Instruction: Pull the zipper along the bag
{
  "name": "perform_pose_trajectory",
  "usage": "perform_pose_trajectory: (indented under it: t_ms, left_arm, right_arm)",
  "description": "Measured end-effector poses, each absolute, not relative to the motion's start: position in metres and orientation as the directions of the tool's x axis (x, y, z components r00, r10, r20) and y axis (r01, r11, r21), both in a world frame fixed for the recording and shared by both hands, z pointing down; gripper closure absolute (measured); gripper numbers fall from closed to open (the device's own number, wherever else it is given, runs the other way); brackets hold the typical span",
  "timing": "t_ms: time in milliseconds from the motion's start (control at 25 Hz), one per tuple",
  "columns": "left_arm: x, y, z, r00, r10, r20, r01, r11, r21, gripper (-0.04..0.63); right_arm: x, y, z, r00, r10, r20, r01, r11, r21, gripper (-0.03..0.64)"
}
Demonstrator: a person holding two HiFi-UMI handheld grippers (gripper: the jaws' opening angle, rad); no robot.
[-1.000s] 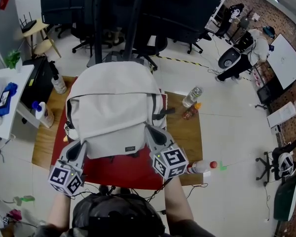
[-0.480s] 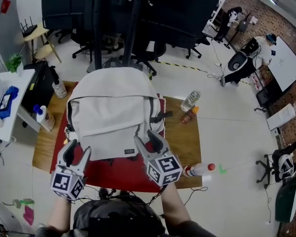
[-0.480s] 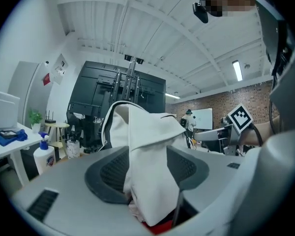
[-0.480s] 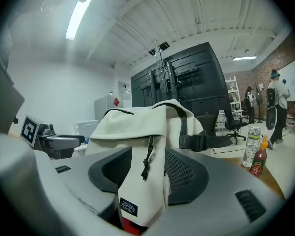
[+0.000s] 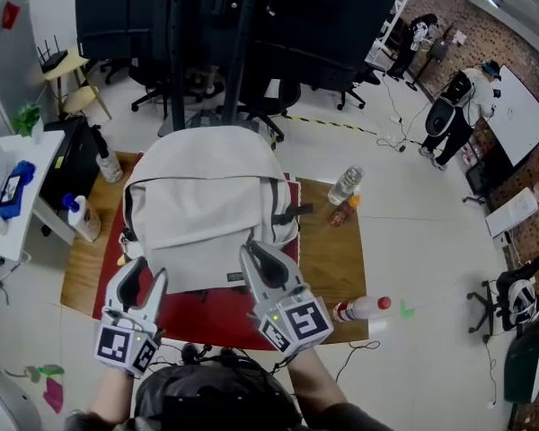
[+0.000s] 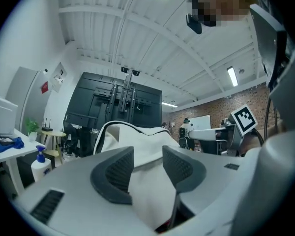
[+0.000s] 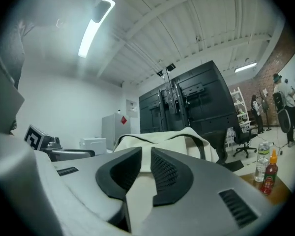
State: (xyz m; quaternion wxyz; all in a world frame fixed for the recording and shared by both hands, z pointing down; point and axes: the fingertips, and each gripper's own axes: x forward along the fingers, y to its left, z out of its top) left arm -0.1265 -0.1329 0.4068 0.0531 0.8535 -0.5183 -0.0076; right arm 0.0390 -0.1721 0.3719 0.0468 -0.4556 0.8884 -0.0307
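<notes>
A light grey backpack [image 5: 202, 205] lies on a red mat [image 5: 207, 308] on the wooden table [image 5: 332, 259]. A dark zipper line [image 5: 277, 194] runs round its flap; I cannot make out the pull. My left gripper [image 5: 145, 278] hovers just off the bag's near left corner, and my right gripper [image 5: 262, 260] is over its near right edge. Both sets of jaws are closing with nothing between them. In the left gripper view the gripper [image 6: 147, 151] shows a gap, with the bag [image 6: 137, 136] beyond. The right gripper [image 7: 146, 151] shows a narrower gap before the bag [image 7: 167, 139].
A spray bottle [image 5: 83, 218] and a dark bottle [image 5: 108, 160] stand at the table's left edge. A clear bottle [image 5: 346, 185] and a sauce bottle [image 5: 344, 209] stand right of the bag. A red-capped bottle [image 5: 364, 308] lies near the front right corner. Office chairs stand behind.
Both grippers have let go of the bag's near corners and drawn back toward me. Their jaws went from shut to open, and the right jaws have narrowed again since.
</notes>
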Motion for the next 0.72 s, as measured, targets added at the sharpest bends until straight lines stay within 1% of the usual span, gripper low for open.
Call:
perform_pose_trajectory:
  t_ms: [40, 80, 240, 480, 720]
  left_arm:
    - [-0.123, -0.131, 0.406, 0.469, -0.882, 0.044, -0.880, -0.463, 0.104, 0.382]
    - [-0.120, -0.130, 0.406, 0.479, -0.877, 0.043, -0.875, -0.473, 0.107, 0.398]
    - [-0.112, -0.127, 0.400, 0.497, -0.867, 0.011, -0.865, -0.495, 0.084, 0.481]
    - [-0.113, -0.124, 0.399, 0.492, -0.871, 0.007, -0.868, -0.489, 0.085, 0.564]
    - [-0.113, -0.122, 0.407, 0.500, -0.865, 0.040, -0.865, -0.495, 0.083, 0.568]
  right_arm:
    - [0.036, -0.168, 0.365, -0.580, -0.810, -0.080, -0.806, 0.586, -0.081, 0.597]
    - [0.032, -0.165, 0.359, -0.583, -0.806, -0.102, -0.804, 0.590, -0.070, 0.606]
    - [0.021, -0.158, 0.348, -0.599, -0.788, -0.141, -0.788, 0.611, -0.068, 0.614]
    - [0.015, -0.153, 0.351, -0.606, -0.780, -0.154, -0.778, 0.622, -0.087, 0.615]
    - [0.001, -0.147, 0.372, -0.632, -0.770, -0.089, -0.768, 0.638, -0.057, 0.616]
